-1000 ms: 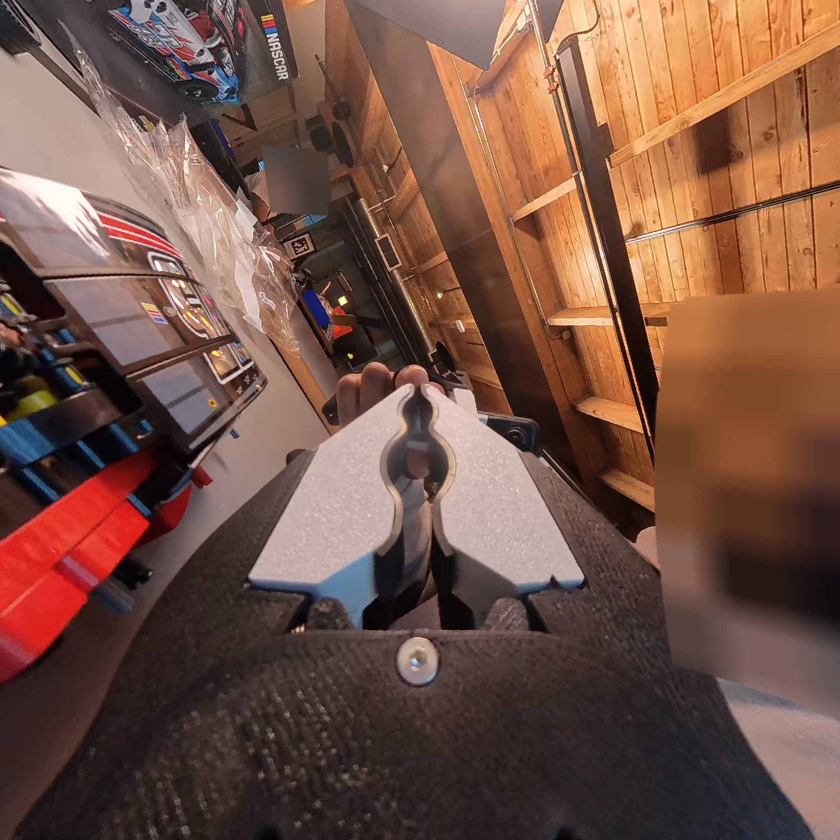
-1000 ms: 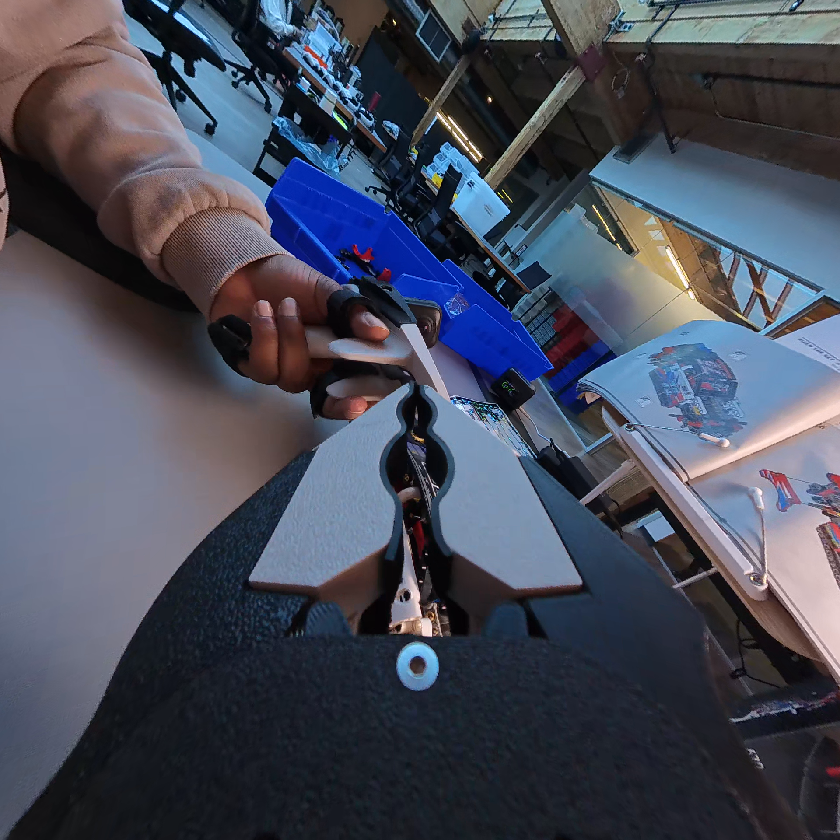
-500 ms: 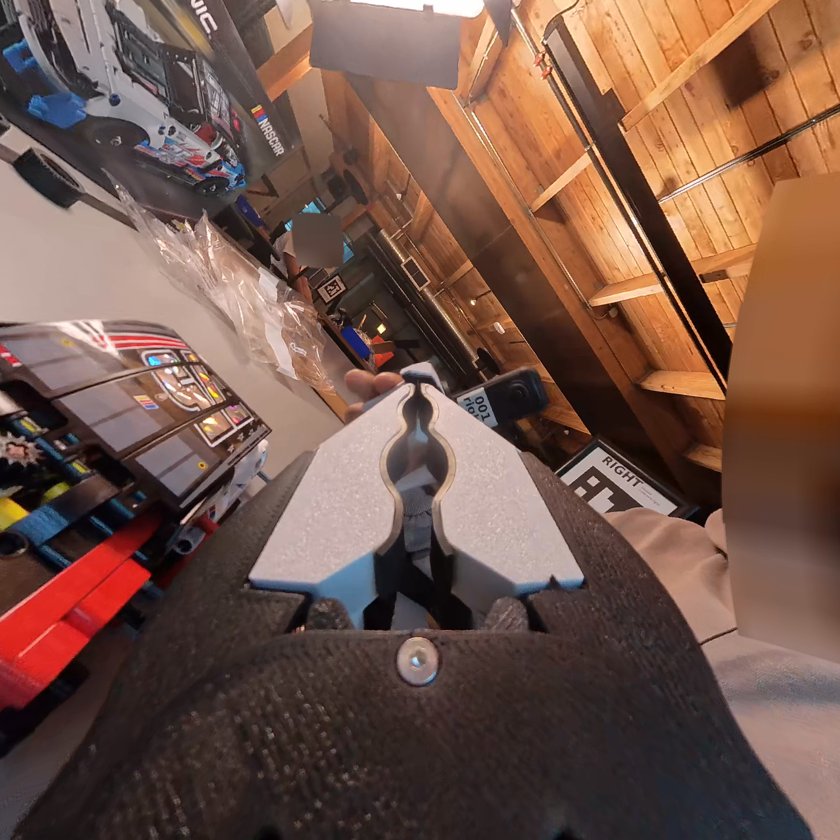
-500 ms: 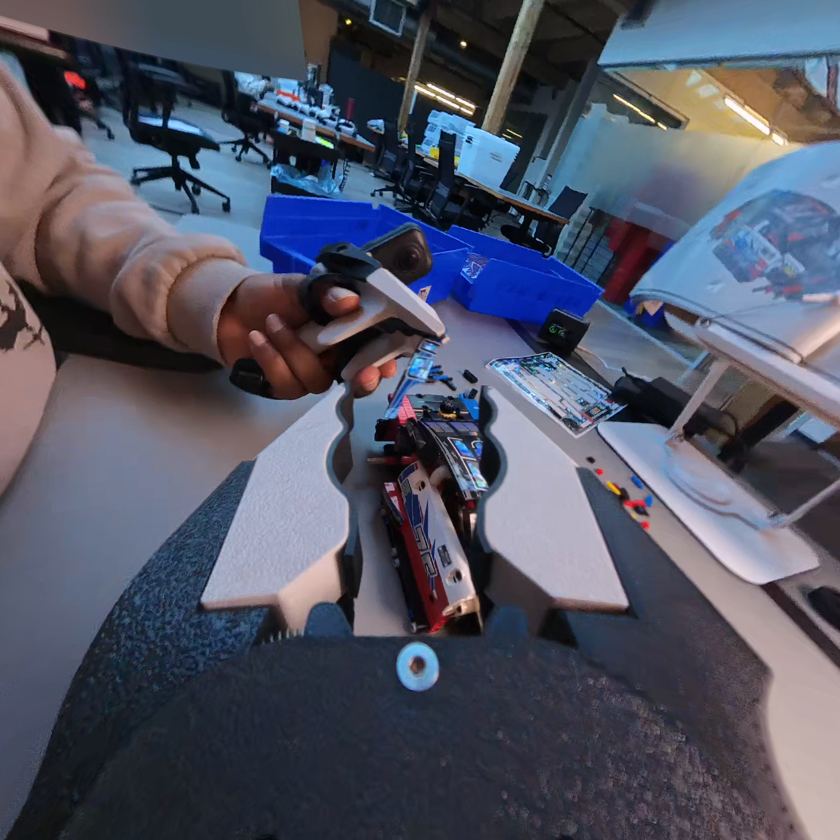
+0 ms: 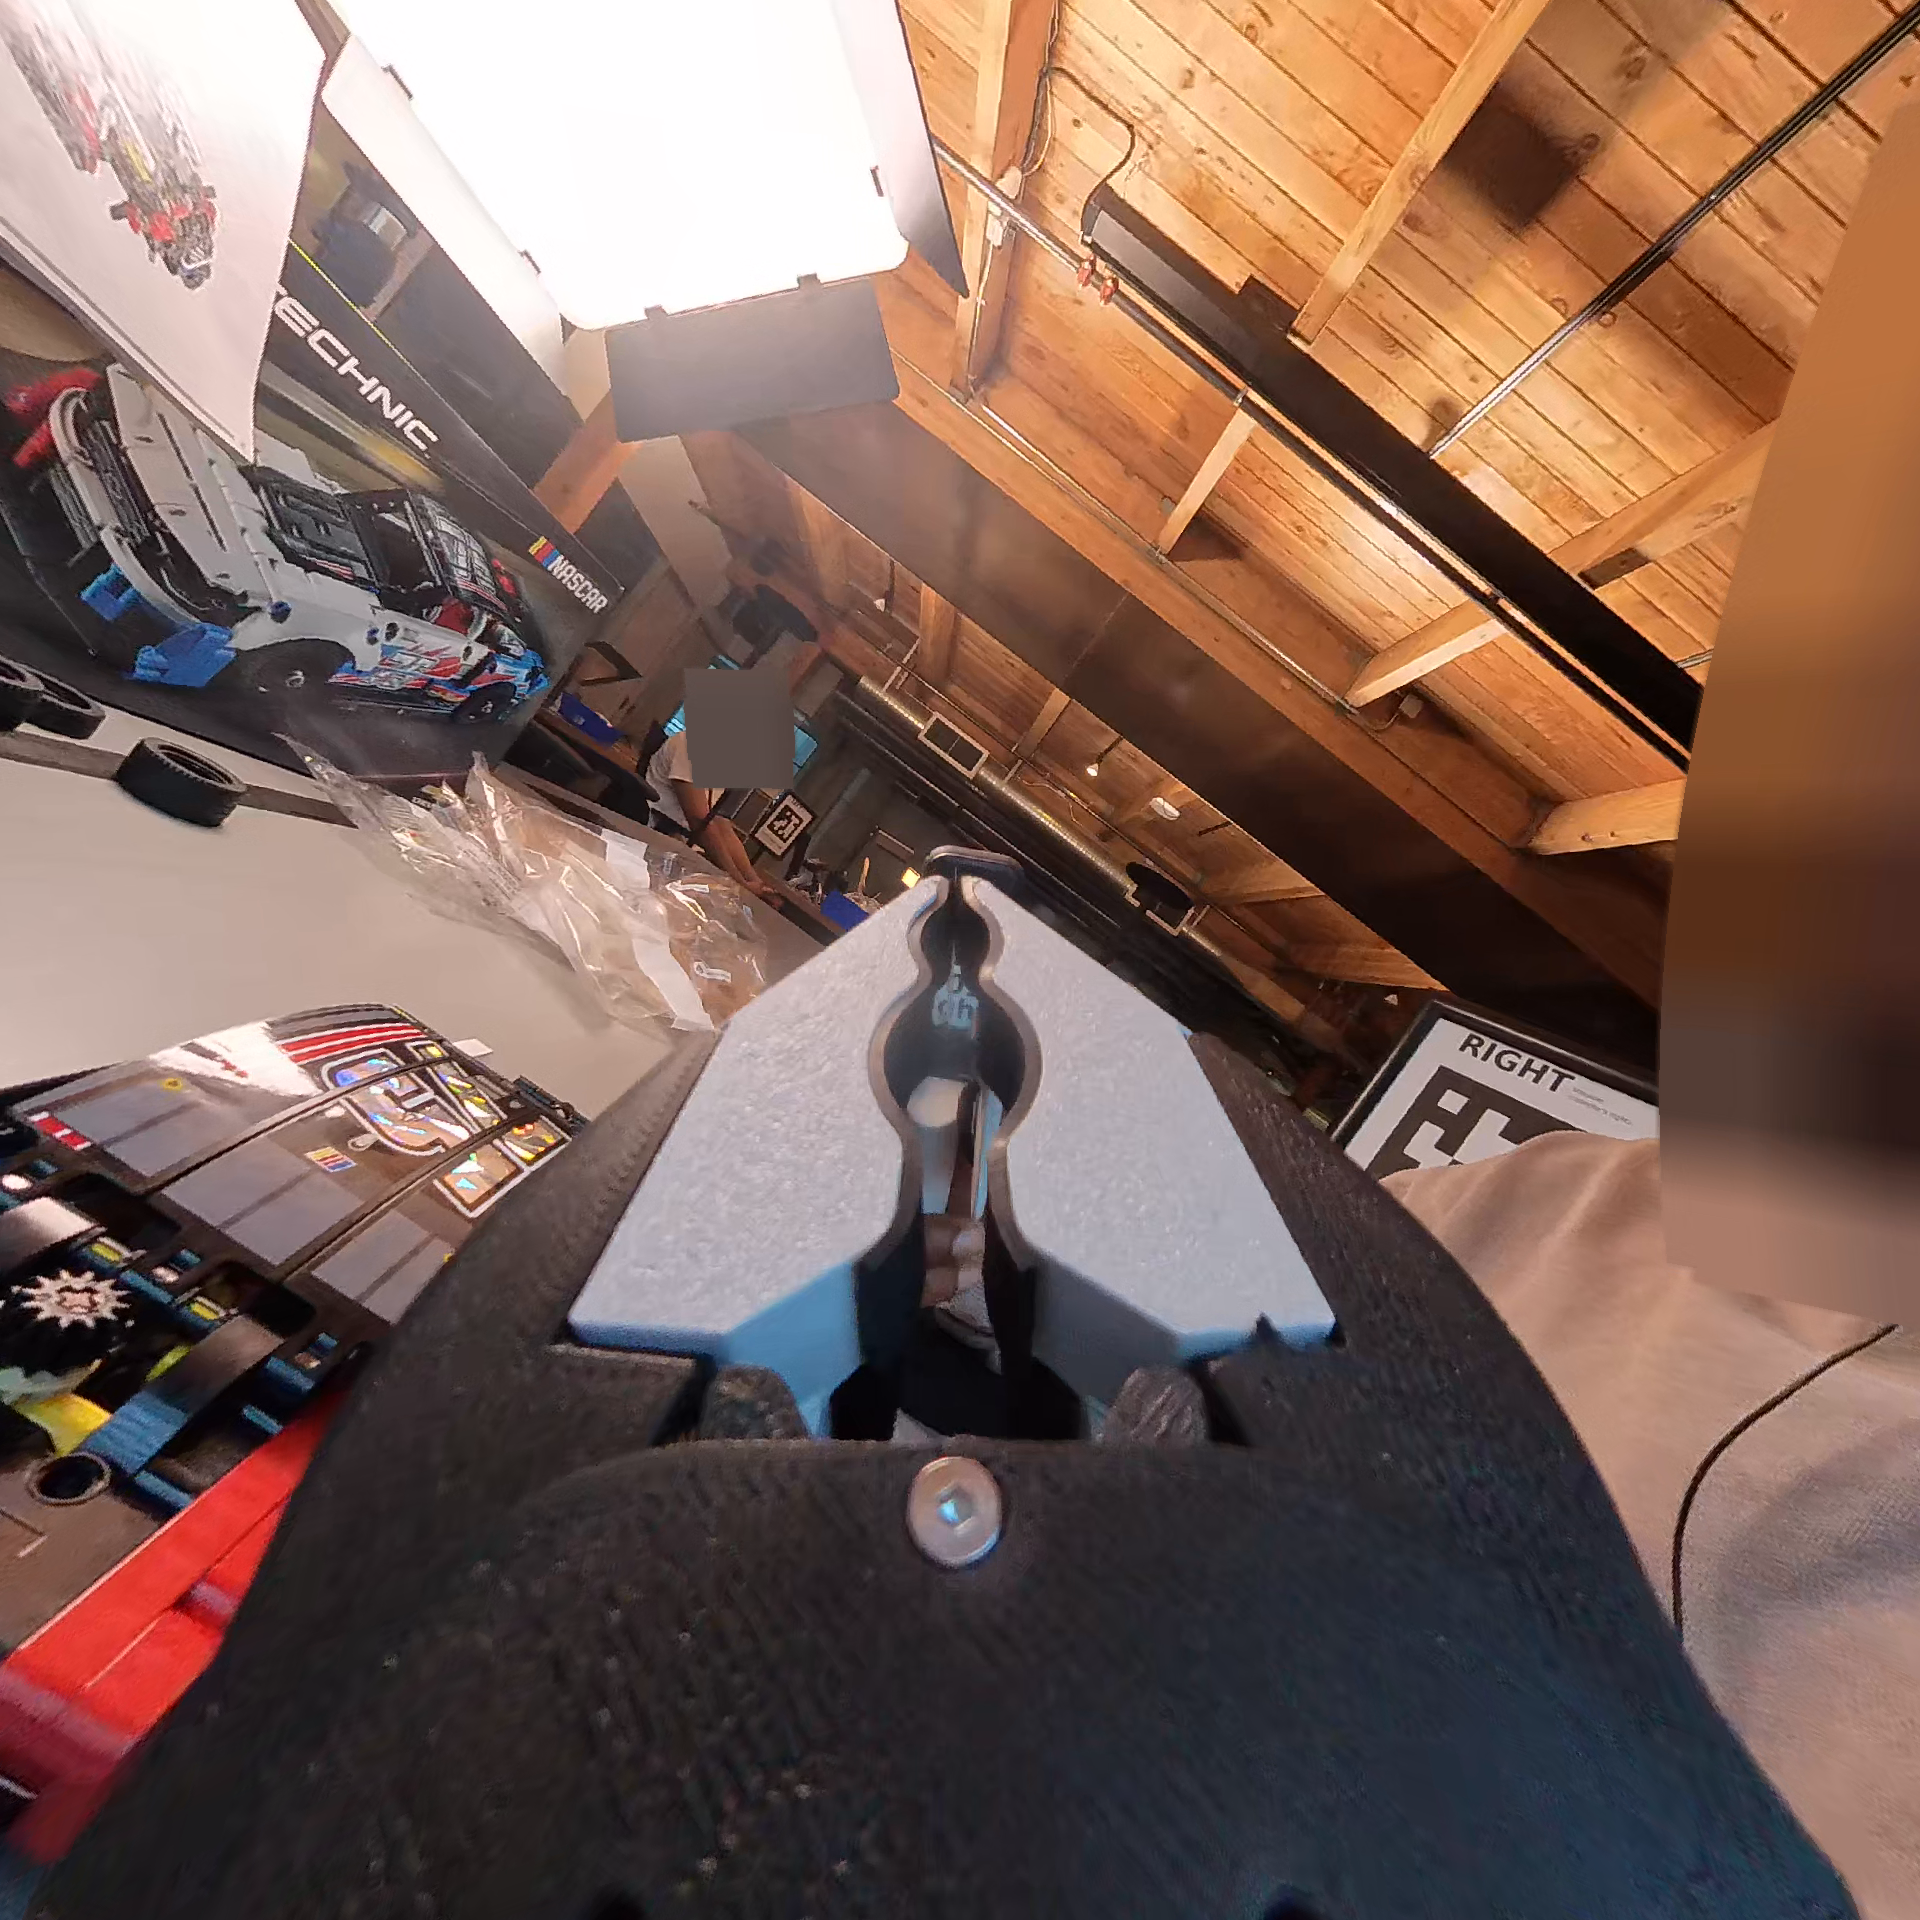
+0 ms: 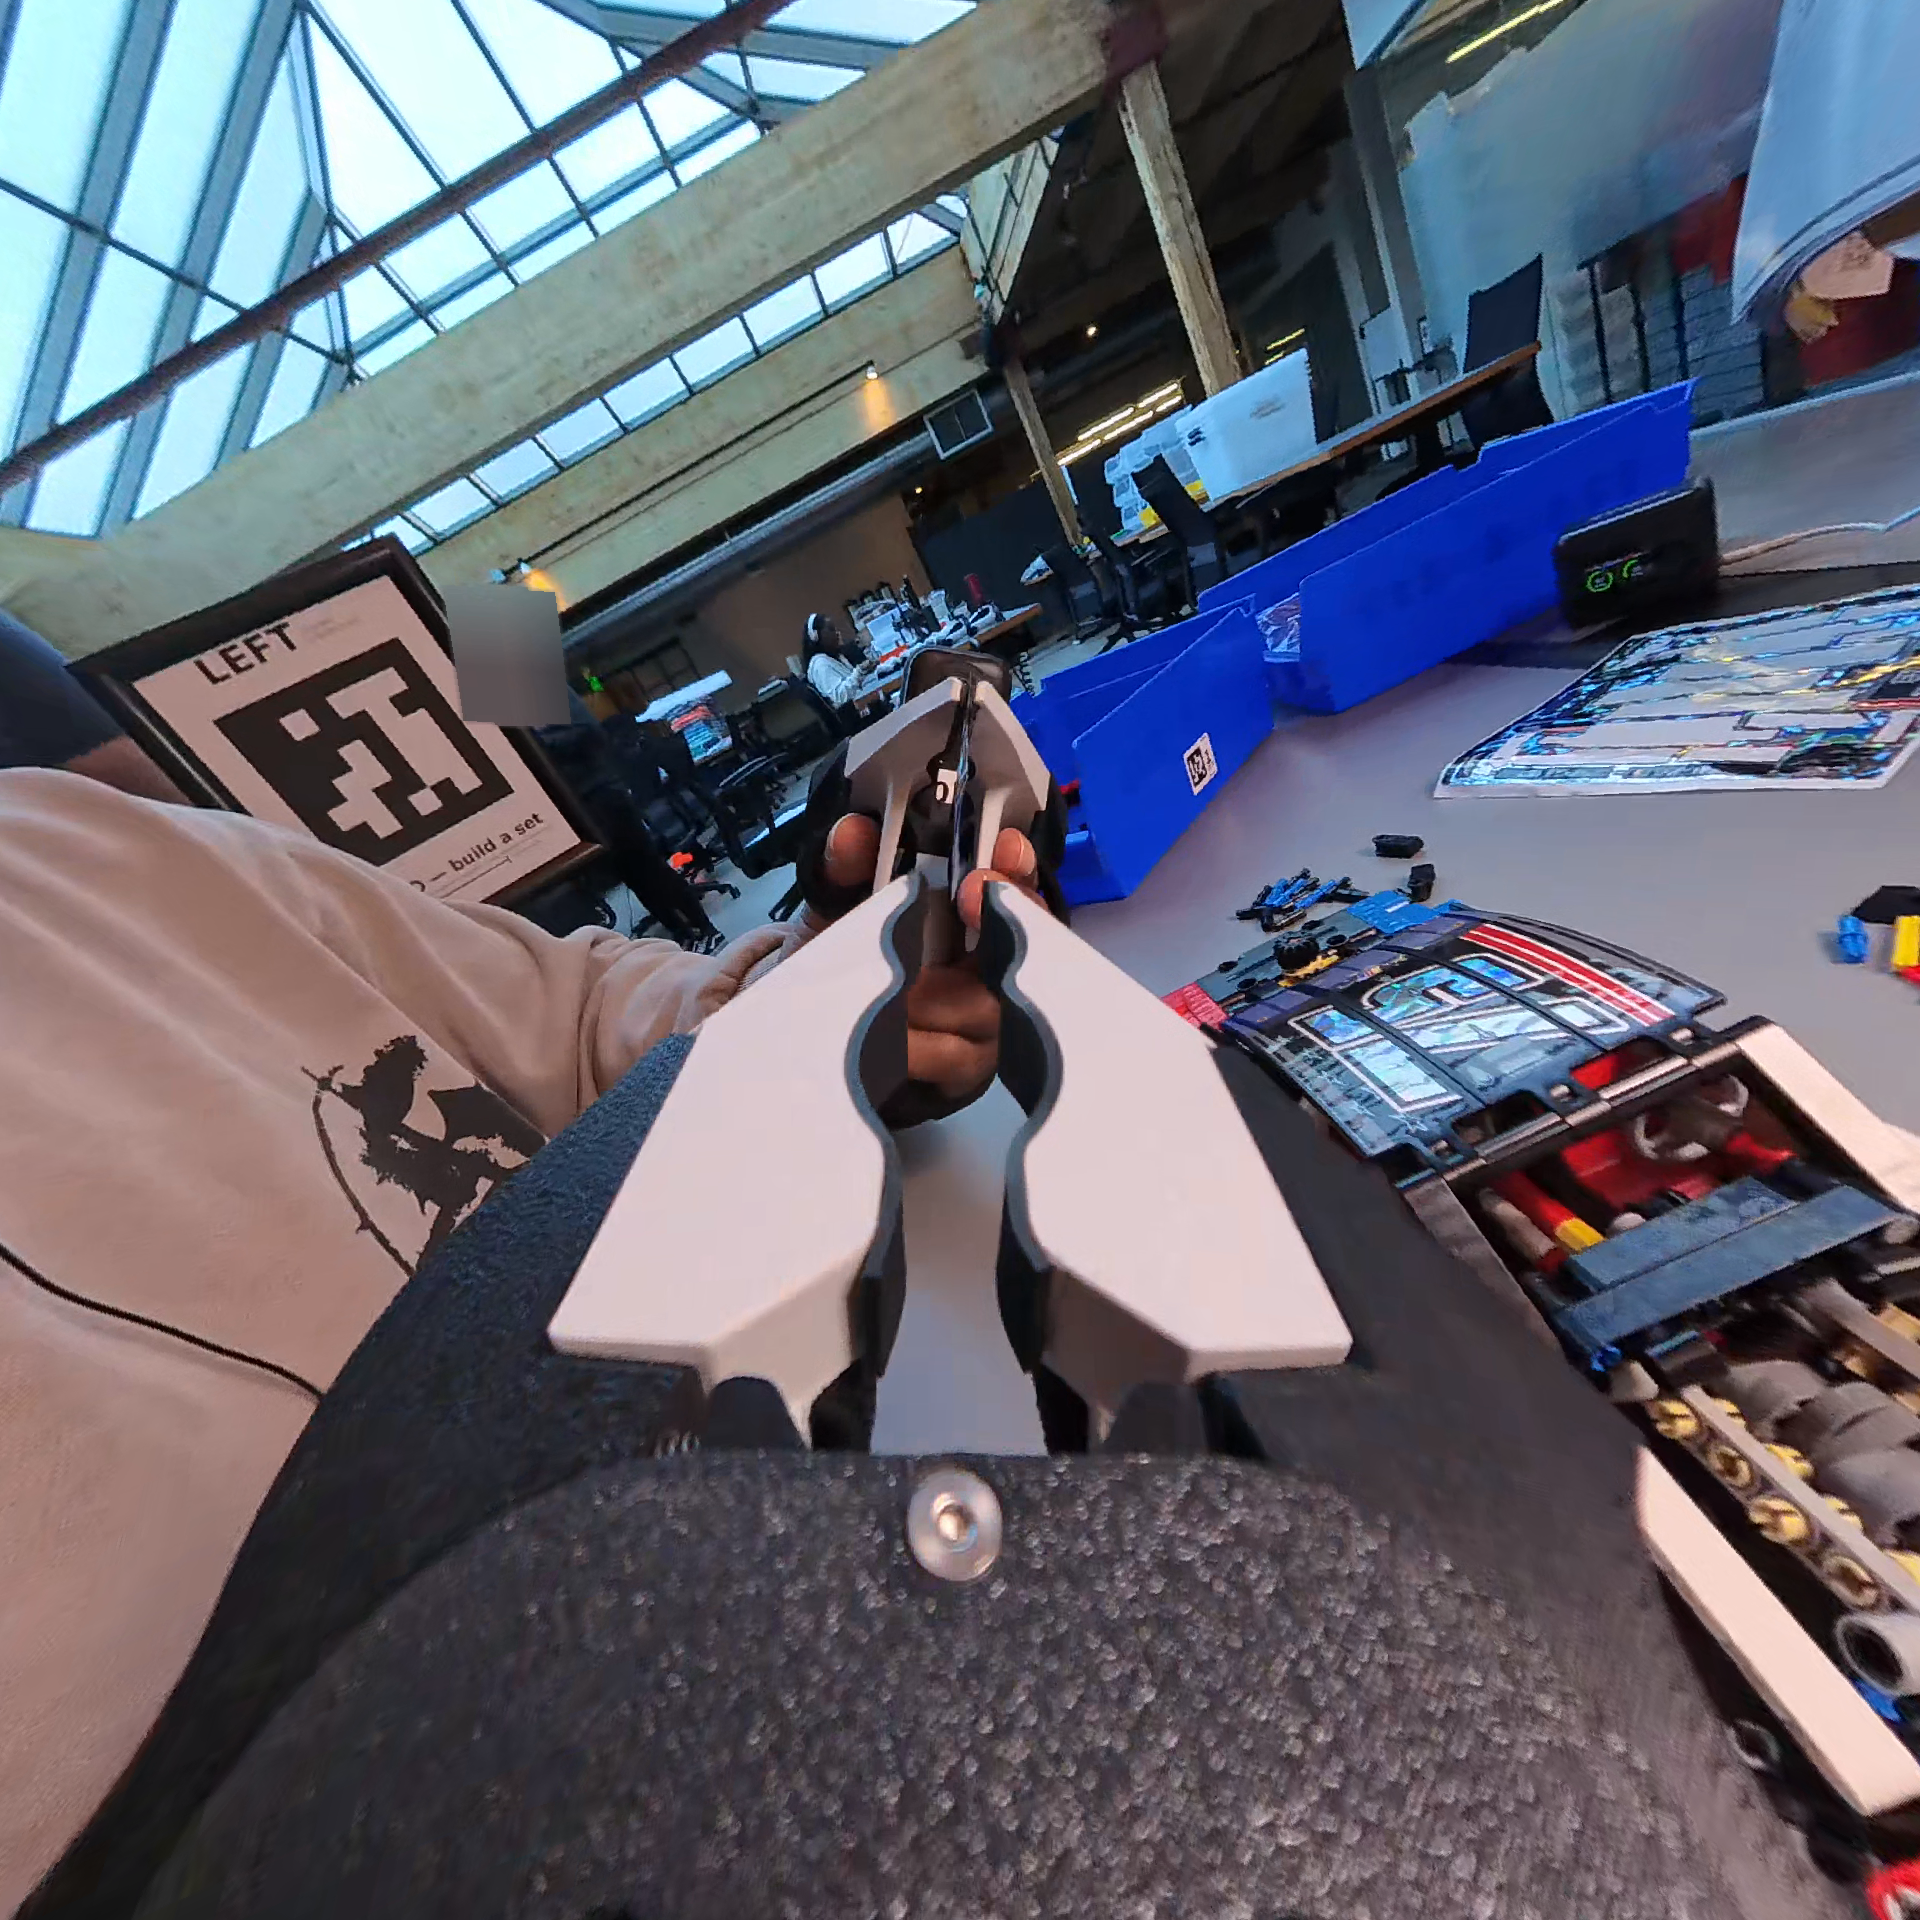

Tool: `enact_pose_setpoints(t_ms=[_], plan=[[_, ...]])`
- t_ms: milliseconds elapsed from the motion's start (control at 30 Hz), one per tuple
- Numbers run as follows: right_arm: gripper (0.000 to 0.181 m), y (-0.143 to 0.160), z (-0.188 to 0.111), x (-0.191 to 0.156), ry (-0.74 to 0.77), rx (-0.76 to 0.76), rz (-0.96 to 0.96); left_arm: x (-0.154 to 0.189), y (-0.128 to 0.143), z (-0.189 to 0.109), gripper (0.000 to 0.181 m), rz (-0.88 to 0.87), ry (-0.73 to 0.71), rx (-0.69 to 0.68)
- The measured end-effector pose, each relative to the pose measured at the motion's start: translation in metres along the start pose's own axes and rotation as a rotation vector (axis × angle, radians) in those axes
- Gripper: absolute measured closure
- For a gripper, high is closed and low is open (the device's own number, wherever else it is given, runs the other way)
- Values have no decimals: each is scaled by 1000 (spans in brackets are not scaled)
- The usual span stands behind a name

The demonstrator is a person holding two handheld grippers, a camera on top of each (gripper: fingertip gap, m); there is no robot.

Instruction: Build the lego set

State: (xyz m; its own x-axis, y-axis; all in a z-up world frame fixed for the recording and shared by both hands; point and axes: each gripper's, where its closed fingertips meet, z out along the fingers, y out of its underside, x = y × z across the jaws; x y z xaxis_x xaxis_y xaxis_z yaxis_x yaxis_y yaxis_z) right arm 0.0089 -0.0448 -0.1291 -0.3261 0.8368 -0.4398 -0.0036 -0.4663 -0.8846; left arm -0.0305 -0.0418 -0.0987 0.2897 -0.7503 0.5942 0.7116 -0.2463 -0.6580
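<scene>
The partly built lego car, black with red, blue and white parts and shiny stickers, lies on the grey table [image 6: 1558, 831]. It is at the right in the right wrist view [image 6: 1538, 1081] and at the lower left in the left wrist view [image 5: 249, 1164]. My left gripper [image 5: 957, 885] is shut and empty, held up off the table beside the car. My right gripper [image 6: 952, 902] is slightly open and empty, left of the car. The two grippers point at each other. The left gripper [image 6: 951, 743] also shows in the right wrist view, shut, with a hand [image 6: 945, 1029] on it.
Blue bins [image 6: 1351, 592], a sticker sheet [image 6: 1704, 707], a black device [image 6: 1636, 551] and loose small pieces [image 6: 1299, 889] lie beyond the car. The set's box [image 5: 291, 582], a tire [image 5: 177, 781] and clear plastic bags [image 5: 592, 904] are at the table's far side.
Both grippers have risen and turned to face each other. The right gripper opened wide over the car, then moved left of it and narrowed. The left gripper stayed shut.
</scene>
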Motion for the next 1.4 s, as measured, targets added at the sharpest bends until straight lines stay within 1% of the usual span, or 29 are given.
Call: enact_pose_setpoints(t_ms=[400,667,767,800,867,900,1000,1100,1167,1300,1400], plan=[[181,-1,-1,1,9,1,-4,0,2,0,181,-5,-2,-3],[181,-1,-1,3,14,-3,0,0,4,1,181,-3,-4,-13],[181,-3,-3,6,27,-10,-8,-5,6,1,181,8,-34,-28],[181,-4,-4,6,28,-16,-11,-7,7,1,171,10,-49,-48],[181,-7,-7,7,34,-28,-20,-8,14,4,145,38,-57,-130],[181,-9,-9,8,43,-37,-27,-9,18,5,135,83,-67,-184],[181,-16,-14,6,31,-43,-35,-12,31,5,115,320,-123,-361],[181,-27,-21,4,27,-38,-45,-25,42,-3,106,563,-214,-536],[181,-35,-27,3,38,-39,-81,-32,39,-9,105,691,-267,-602],[181,-48,-49,4,57,-54,-98,-55,24,-29,104,793,-371,-741],[181,-46,-64,10,88,-76,-120,-86,24,-51,104,836,-439,-909]])
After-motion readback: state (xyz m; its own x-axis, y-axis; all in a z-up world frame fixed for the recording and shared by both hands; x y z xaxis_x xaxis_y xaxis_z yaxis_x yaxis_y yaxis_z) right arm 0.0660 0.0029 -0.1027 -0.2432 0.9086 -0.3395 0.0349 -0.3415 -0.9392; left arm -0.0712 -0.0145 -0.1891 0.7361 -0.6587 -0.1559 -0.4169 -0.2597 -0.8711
